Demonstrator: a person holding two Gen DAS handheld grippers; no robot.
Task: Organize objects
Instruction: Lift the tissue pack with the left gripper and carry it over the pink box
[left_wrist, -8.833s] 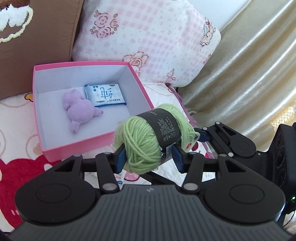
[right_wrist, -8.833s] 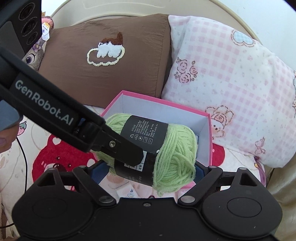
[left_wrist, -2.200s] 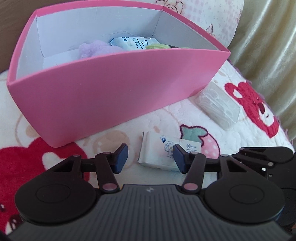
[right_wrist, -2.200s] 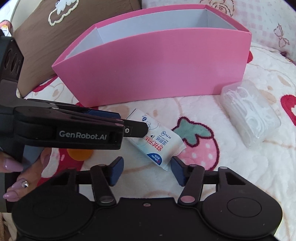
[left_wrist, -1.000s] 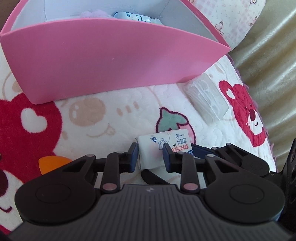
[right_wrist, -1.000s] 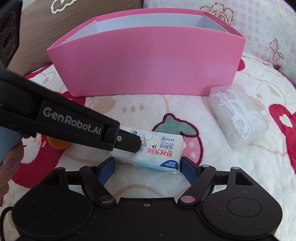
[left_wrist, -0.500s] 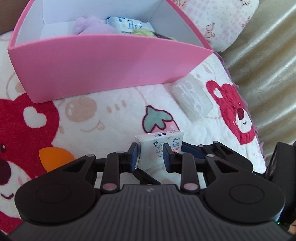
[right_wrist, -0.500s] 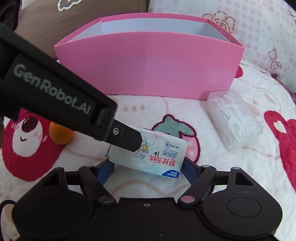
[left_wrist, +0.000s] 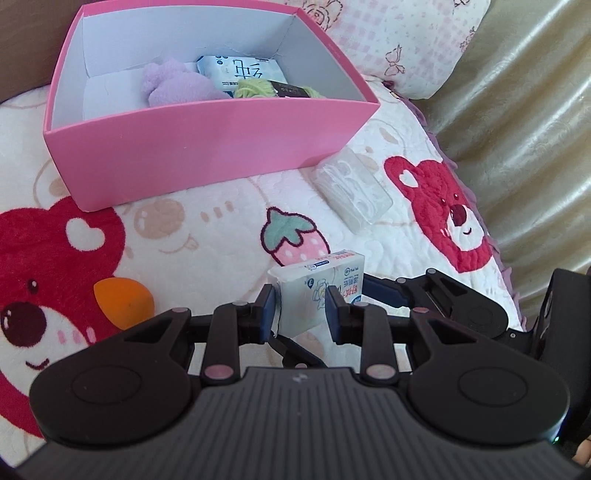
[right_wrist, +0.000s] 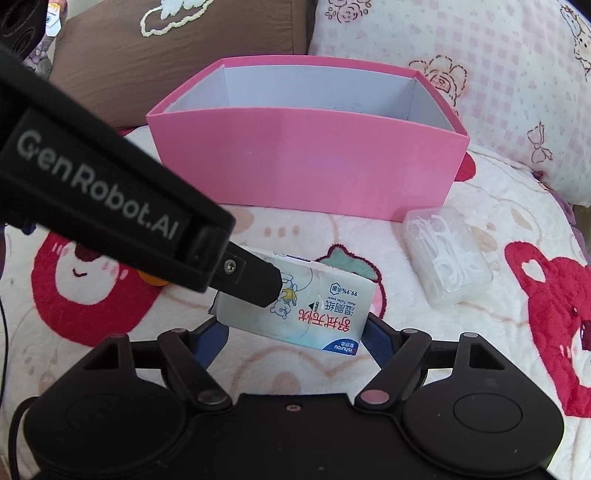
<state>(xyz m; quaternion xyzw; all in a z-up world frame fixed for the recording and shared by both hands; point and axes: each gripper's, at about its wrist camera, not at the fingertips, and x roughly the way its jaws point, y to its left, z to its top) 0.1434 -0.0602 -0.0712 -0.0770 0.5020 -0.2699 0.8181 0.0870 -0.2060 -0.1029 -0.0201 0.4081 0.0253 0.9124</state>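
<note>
My left gripper (left_wrist: 300, 311) is shut on a white wet-wipe pack (left_wrist: 317, 290) and holds it above the quilt. The pack also shows in the right wrist view (right_wrist: 306, 308), between the fingers of my right gripper (right_wrist: 293, 332), whose jaws stand wide at its two ends. The pink box (left_wrist: 207, 147) lies beyond; inside are a purple plush (left_wrist: 177, 85), a tissue pack (left_wrist: 240, 68) and green yarn (left_wrist: 258, 88). In the right wrist view the box (right_wrist: 306, 162) hides its contents.
A clear case of floss picks (left_wrist: 352, 190) lies right of the box, also in the right wrist view (right_wrist: 447, 254). An orange sponge (left_wrist: 122, 299) lies on the quilt at left. Pillows stand behind the box; a gold curtain (left_wrist: 524, 110) hangs at right.
My left gripper closed on the wipe pack and has lifted it off the quilt, rising higher. The right gripper stays spread around the pack and rises with it.
</note>
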